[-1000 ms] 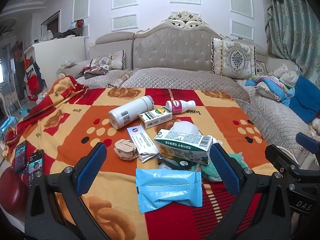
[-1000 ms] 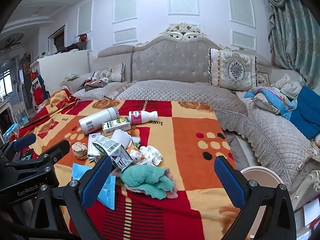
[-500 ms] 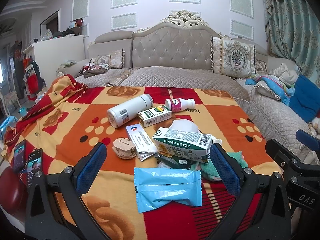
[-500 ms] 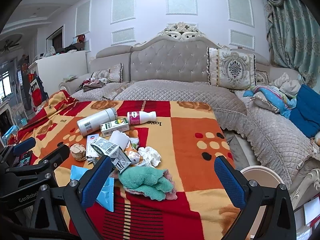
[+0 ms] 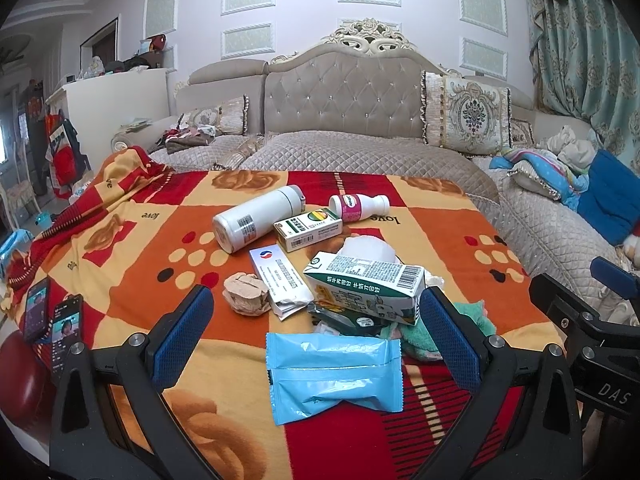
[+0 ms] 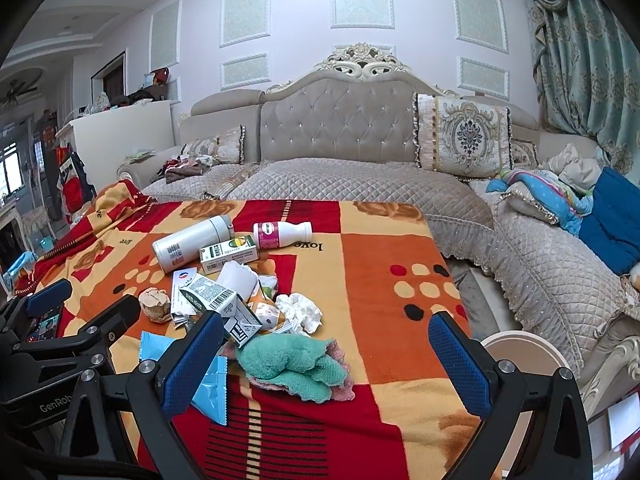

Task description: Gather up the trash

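Slightly closer now, both hand-held grippers point(image 5: 316, 338) point(image 6: 326, 354) wide apart, "love" blanket point(image 5: 384, 218) below.

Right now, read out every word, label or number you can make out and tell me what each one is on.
"love": blanket, printed upside down near the pink bottle and again at its left.
"DAS": right gripper's body.
"GenRob", cut off: left gripper's body.
Milk carton, green box, white bottle, white sachet: print and barcodes too small to read.

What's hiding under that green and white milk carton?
The milk carton lies on a dark wrapper and the edge of a green cloth. A white cup lies just behind. Anything deeper is covered.
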Demonstrator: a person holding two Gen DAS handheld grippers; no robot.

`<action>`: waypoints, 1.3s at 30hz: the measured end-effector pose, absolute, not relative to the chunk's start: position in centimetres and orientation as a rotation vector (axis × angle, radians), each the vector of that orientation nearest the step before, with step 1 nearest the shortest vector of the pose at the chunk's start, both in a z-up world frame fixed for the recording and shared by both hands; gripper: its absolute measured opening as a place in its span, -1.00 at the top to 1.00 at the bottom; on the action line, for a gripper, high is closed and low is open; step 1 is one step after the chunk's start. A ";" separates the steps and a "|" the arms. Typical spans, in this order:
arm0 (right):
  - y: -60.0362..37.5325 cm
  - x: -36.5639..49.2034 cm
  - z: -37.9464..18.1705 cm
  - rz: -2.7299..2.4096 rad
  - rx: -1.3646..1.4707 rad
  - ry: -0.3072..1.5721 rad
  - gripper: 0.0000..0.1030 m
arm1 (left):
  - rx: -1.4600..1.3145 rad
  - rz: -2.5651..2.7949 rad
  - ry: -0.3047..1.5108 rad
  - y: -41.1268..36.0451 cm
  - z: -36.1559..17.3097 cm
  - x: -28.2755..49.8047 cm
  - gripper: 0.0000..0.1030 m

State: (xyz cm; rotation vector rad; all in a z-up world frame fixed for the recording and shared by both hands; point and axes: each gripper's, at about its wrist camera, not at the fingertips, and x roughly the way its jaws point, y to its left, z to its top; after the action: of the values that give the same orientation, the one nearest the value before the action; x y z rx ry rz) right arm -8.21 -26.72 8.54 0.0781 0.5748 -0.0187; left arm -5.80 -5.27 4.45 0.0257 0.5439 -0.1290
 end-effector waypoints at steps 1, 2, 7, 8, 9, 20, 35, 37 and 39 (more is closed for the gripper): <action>-26.7 -8.2 8.5 -0.019 0.077 0.575 -0.98 | 0.026 -0.129 0.545 -5.3 4.4 -5.8 -0.99; -26.7 -8.2 8.5 -0.019 0.076 0.575 -0.98 | 0.026 -0.130 0.547 -5.3 4.3 -5.8 -0.99; -26.7 -8.2 8.5 -0.019 0.077 0.576 -0.98 | 0.026 -0.129 0.548 -5.4 4.2 -5.8 -0.99; -26.7 -8.2 8.5 -0.019 0.077 0.576 -0.98 | 0.024 -0.129 0.549 -5.4 4.1 -5.9 -0.99; -26.8 -8.2 8.5 -0.020 0.077 0.577 -0.98 | 0.025 -0.131 0.549 -5.4 4.2 -5.8 -0.99; -26.8 -8.0 8.4 -0.017 0.073 0.579 -0.98 | 0.018 -0.137 0.545 -5.5 3.9 -6.0 -0.99; -26.8 -7.6 8.3 -0.020 0.071 0.596 -0.98 | 0.007 -0.135 0.564 -5.2 4.0 -5.5 -0.99; -26.9 -7.6 8.3 -0.022 0.070 0.596 -0.98 | 0.008 -0.135 0.566 -5.1 3.9 -5.3 -0.99; -27.1 -7.6 8.3 -0.024 0.074 0.598 -0.98 | 0.009 -0.134 0.568 -5.1 3.9 -5.2 -0.99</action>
State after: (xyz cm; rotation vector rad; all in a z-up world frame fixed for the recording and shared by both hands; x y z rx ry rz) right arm -7.64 -27.09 8.26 0.0738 0.5977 -0.0241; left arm -5.24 -5.09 3.91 0.0094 0.5683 -0.1345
